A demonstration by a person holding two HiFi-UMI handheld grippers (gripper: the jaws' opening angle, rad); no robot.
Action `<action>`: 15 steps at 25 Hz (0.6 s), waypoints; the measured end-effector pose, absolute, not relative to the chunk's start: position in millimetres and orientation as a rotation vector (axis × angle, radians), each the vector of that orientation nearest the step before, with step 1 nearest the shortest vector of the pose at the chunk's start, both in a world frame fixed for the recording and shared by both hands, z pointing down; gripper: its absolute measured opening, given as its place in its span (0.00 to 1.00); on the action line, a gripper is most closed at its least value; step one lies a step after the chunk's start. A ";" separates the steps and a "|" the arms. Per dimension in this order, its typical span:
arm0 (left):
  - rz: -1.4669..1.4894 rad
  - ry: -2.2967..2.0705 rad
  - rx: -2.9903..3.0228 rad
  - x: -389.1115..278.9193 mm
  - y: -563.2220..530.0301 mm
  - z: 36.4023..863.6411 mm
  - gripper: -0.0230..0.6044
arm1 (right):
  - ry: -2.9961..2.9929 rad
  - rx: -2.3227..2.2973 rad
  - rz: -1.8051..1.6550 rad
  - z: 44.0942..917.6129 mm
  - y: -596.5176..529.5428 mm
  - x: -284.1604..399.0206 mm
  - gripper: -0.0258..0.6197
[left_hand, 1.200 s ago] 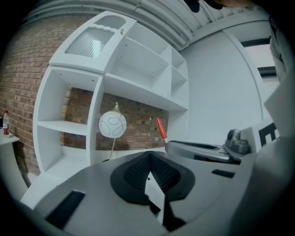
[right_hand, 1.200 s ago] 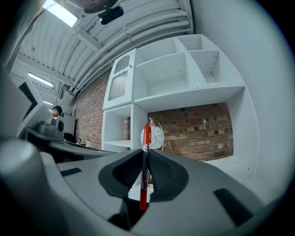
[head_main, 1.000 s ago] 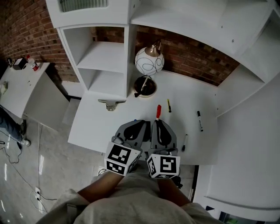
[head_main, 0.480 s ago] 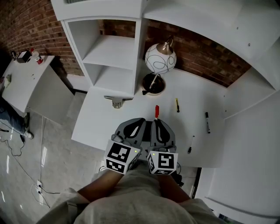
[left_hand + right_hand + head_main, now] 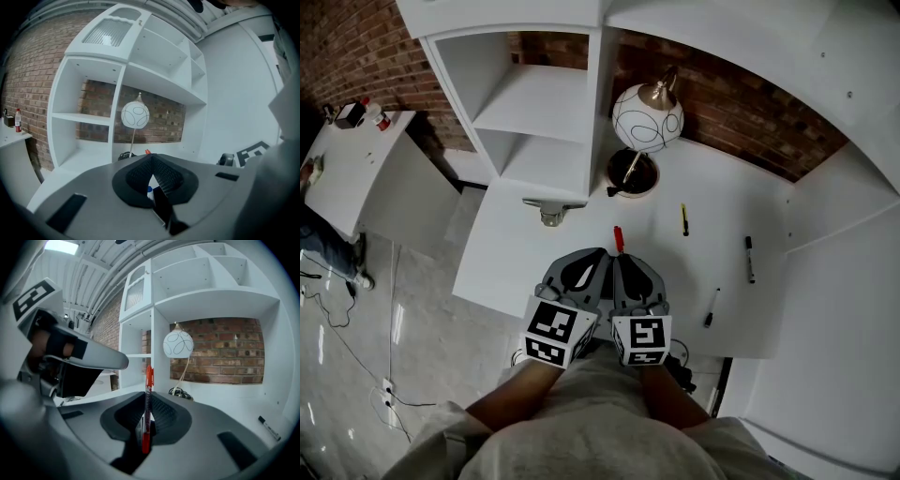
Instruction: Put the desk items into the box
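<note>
Head view looks steeply down; gripper views, near level, share the lamp point(image 5: 647, 117).

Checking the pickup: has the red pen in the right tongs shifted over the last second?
Yes: the red pen has moved left, farther from the yellow pen lying on the desk.

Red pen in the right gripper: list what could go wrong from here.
1. The red pen sticks far past the right gripper's shut jaws, so it may pivot or slip out.
2. No box shows in any view; during a search for it, the jutting tip could knock the lamp.
3. The left gripper seems shut on a small blue-capped thing, so the yellow pen and black marker must wait.
</note>
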State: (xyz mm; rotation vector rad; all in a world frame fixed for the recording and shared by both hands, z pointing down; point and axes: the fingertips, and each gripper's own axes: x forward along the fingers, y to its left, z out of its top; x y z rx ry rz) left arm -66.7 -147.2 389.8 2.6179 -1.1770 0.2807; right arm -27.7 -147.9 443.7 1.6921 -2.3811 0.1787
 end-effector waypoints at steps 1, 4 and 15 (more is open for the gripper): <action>0.286 -1.181 2.610 -67.6 -147.8 391.9 0.05 | -2.382 1.670 0.187 446.5 -148.2 -29.2 0.12; 0.299 -1.193 2.583 -71.0 -149.9 399.1 0.05 | -2.386 1.617 0.195 451.1 -148.8 -32.6 0.12; 0.338 -1.201 2.525 -75.0 -149.9 419.2 0.05 | -2.325 1.461 0.216 465.1 -146.2 -43.7 0.12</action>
